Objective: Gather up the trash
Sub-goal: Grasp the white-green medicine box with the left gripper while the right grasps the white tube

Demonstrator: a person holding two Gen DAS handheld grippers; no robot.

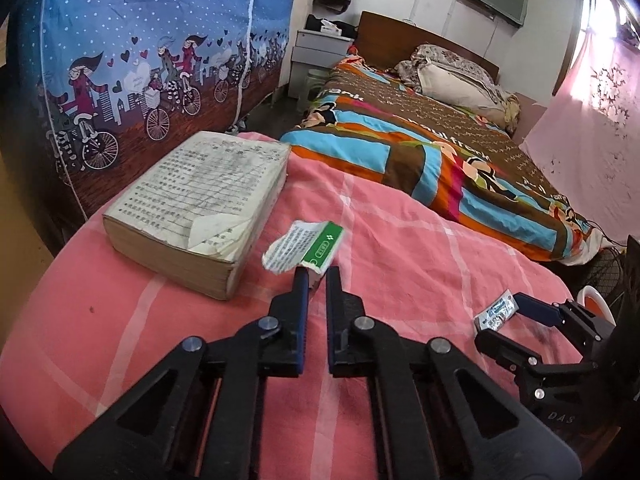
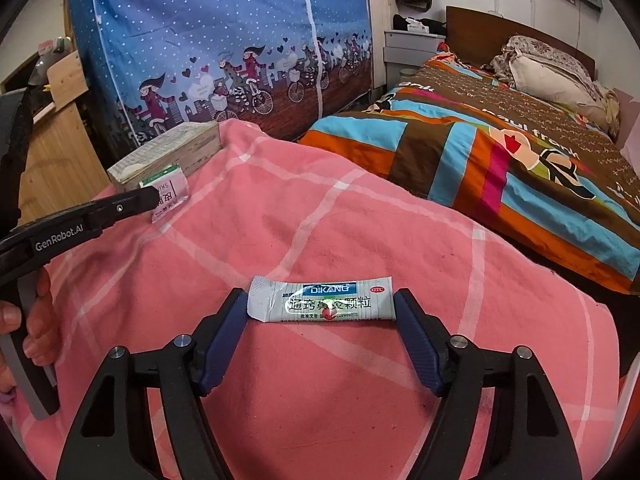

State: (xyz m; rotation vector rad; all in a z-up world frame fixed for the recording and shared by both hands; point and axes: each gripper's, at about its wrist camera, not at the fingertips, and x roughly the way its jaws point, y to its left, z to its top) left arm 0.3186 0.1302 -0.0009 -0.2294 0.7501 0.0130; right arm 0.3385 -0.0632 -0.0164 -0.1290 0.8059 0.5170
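Note:
My left gripper (image 1: 316,274) is shut on a crumpled green and white medicine box (image 1: 306,246), held just above the pink checked cloth (image 1: 400,232). It also shows in the right wrist view (image 2: 168,190) at the left gripper's tip. A silver medicine sachet (image 2: 320,300) lies flat on the cloth. My right gripper (image 2: 320,312) is open, one finger at each end of the sachet. In the left wrist view the sachet (image 1: 496,312) lies between the right gripper's fingers (image 1: 536,308).
A thick old book (image 1: 200,208) lies on the cloth's far left. Beyond is a bed with a colourful quilt (image 1: 440,152) and pillow (image 1: 456,80). A blue cartoon fabric wardrobe (image 1: 140,60) stands at left, a wooden cabinet (image 2: 60,152) beside it.

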